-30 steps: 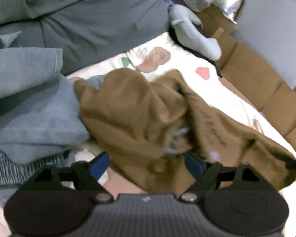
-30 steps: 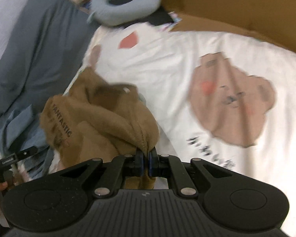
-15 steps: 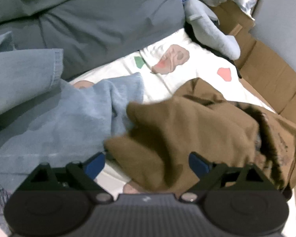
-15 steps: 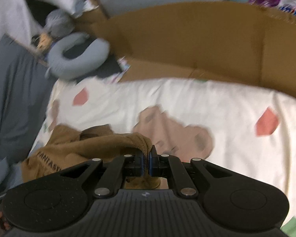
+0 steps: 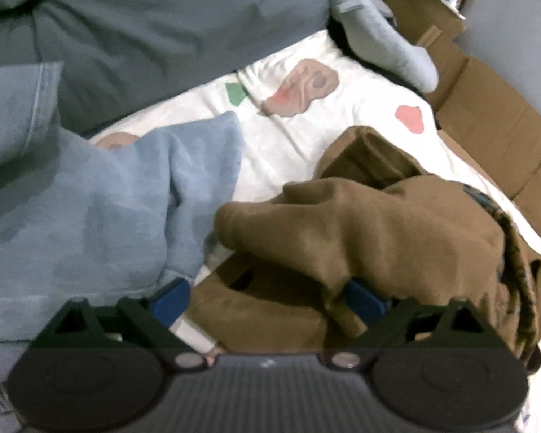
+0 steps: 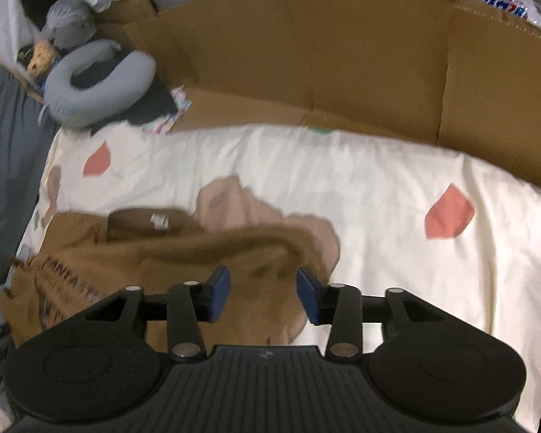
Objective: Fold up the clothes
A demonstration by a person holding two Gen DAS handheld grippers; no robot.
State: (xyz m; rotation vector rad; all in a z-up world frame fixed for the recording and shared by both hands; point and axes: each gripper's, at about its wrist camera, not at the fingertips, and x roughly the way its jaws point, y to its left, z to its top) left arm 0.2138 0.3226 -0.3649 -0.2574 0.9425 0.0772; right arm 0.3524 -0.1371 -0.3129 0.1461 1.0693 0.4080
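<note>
A crumpled brown garment with dark lettering lies on the white printed bedsheet. My left gripper is open, its blue pads spread wide, and brown cloth lies loosely between and over them. In the right wrist view the same brown garment is spread low on the sheet, a white label showing at its collar. My right gripper is open just above the garment's edge, with cloth under the gap but not pinched.
A light blue garment is heaped at the left beside a grey duvet. A grey neck pillow and a soft toy lie at the bed's head. Cardboard panels wall the far side.
My right gripper has opened and let go of the brown garment, which now lies on the sheet. The garment shifted right, away from the blue clothes, uncovering them. The left gripper stayed open.
</note>
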